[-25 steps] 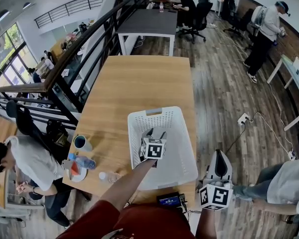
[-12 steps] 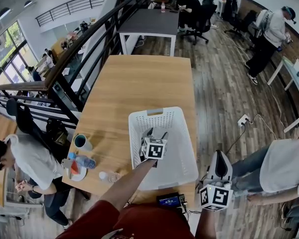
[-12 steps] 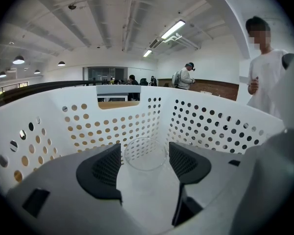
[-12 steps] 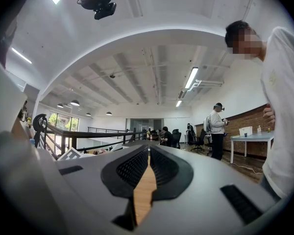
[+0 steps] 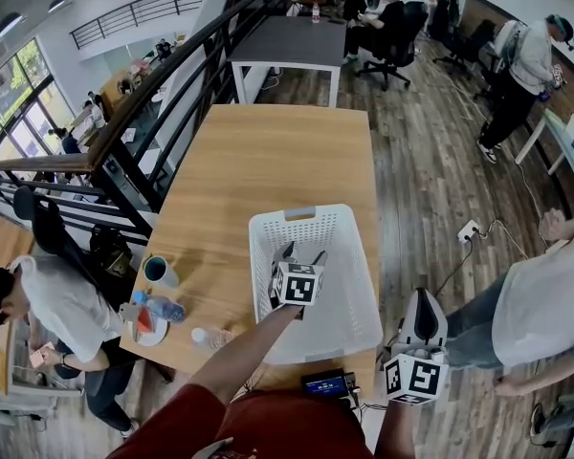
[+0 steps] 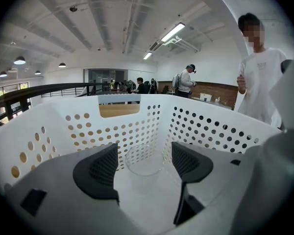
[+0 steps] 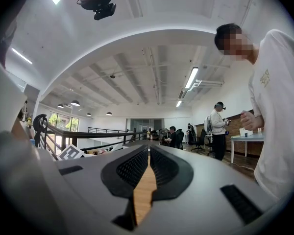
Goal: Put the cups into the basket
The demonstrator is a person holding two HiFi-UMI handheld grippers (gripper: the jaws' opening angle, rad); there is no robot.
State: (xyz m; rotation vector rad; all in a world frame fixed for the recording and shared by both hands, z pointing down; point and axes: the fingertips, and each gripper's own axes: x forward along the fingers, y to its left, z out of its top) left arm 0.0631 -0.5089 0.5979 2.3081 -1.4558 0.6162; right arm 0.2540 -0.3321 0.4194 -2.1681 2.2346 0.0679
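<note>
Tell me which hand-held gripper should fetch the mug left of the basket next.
Left, probably. The left hand-held gripper is in the basket, its jaws have just been opening off the clear cup between them, and the mug stands to that side. The right hand-held gripper is shut, beyond the basket.

Showed bright, even light in all three views. Took it from ceiling strip lamps (image 6: 175,32) and from daylight through tall windows (image 5: 5,103) at the head view's left. Burned out to white at the lamps. Left only soft, faint shadows on the wooden table (image 5: 268,161). Bent straight lines toward the edges, with black corners in both gripper views.
</note>
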